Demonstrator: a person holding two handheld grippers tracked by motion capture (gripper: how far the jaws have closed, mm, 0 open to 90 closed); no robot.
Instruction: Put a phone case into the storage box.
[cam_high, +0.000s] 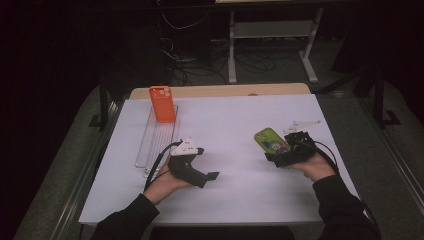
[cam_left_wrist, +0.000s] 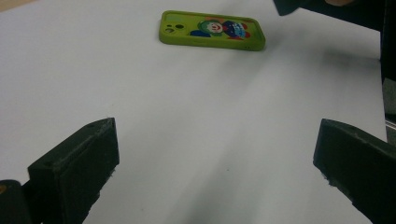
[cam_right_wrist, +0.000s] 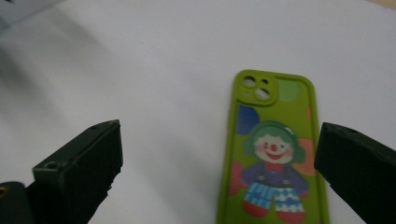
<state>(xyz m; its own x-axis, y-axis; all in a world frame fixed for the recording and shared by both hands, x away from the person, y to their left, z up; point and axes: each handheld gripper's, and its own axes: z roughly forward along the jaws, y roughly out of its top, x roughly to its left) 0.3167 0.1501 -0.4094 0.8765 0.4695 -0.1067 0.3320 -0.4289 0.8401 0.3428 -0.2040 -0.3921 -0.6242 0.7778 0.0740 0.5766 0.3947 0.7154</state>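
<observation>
Right of the centre in the high view, I see the green phone case (cam_high: 270, 140) lying flat on the white table (cam_high: 240, 115), printed side up, with a clown picture. My right gripper (cam_high: 290, 152) is just beside it, jaws wide apart, and the case lies between them, nearer to the right jaw. My left gripper (cam_high: 192, 167) hovers at lower centre, jaws also spread and empty. At the upper left, an orange phone case (cam_high: 162, 103) stands in a clear plastic rack (cam_high: 150, 142), well apart.
</observation>
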